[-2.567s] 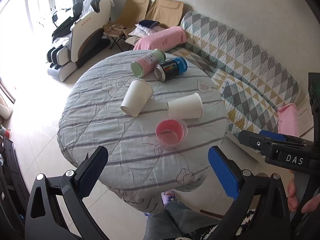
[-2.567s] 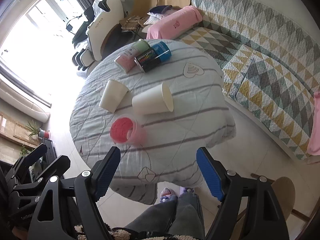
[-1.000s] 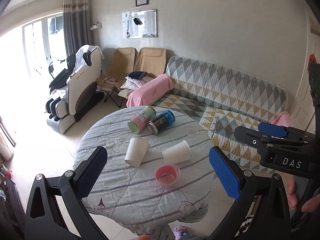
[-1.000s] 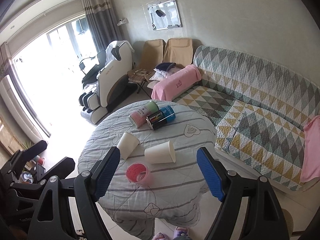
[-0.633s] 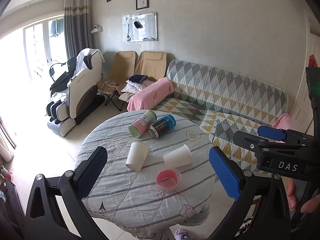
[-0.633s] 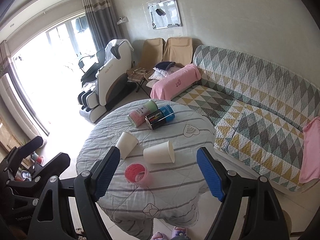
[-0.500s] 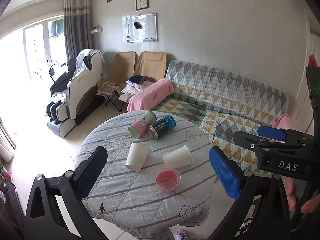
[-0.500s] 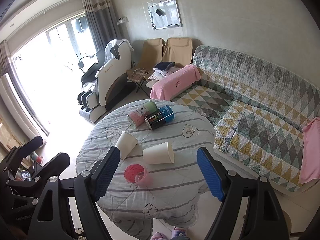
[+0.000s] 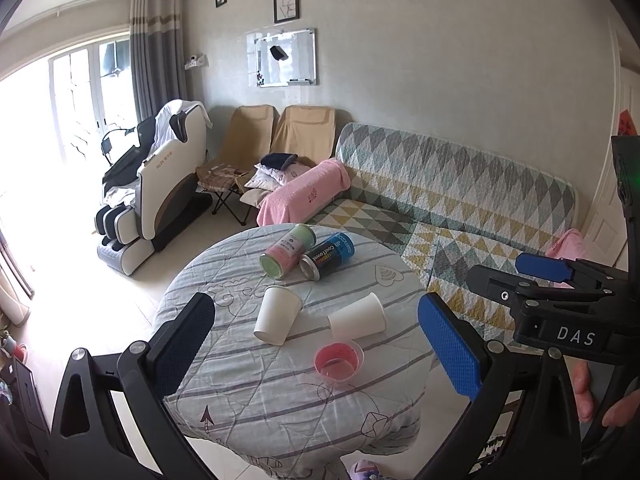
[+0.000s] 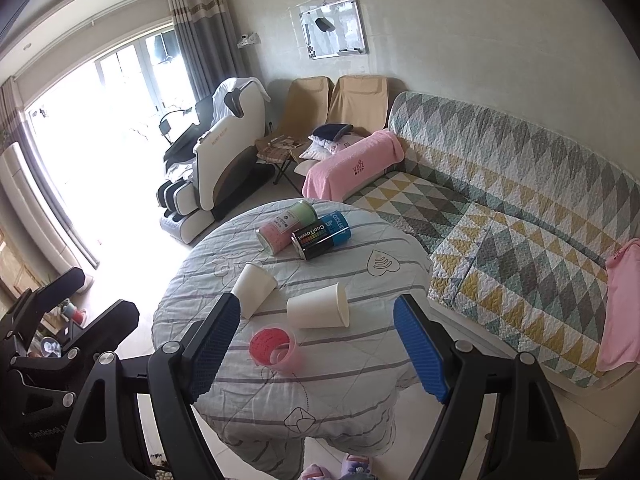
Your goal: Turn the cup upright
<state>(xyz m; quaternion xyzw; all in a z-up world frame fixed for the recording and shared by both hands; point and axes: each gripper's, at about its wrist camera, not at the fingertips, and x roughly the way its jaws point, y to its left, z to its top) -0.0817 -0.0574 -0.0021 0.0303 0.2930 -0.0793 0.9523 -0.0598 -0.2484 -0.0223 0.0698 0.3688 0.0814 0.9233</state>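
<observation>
Two white paper cups lie on their sides on the round table [image 9: 240,400]: one on the left [image 9: 277,314] [image 10: 252,289], one on the right [image 9: 357,321] [image 10: 318,311]. A pink plastic cup [image 9: 338,361] [image 10: 275,347] lies near the table's front. My left gripper [image 9: 316,346] is open and empty, held back from the table. My right gripper [image 10: 318,354] is open and empty, also short of the table. The right gripper's body [image 9: 560,312] shows in the left wrist view.
Two canisters lie on their sides at the table's far side, a pink-green one [image 9: 286,251] and a black-blue one [image 9: 327,256]. A quilted sofa [image 9: 460,208] stands to the right, a massage chair [image 9: 160,196] to the back left.
Both grippers have tilted up from looking down on the table and drawn back, then held nearly still. The cups have not moved.
</observation>
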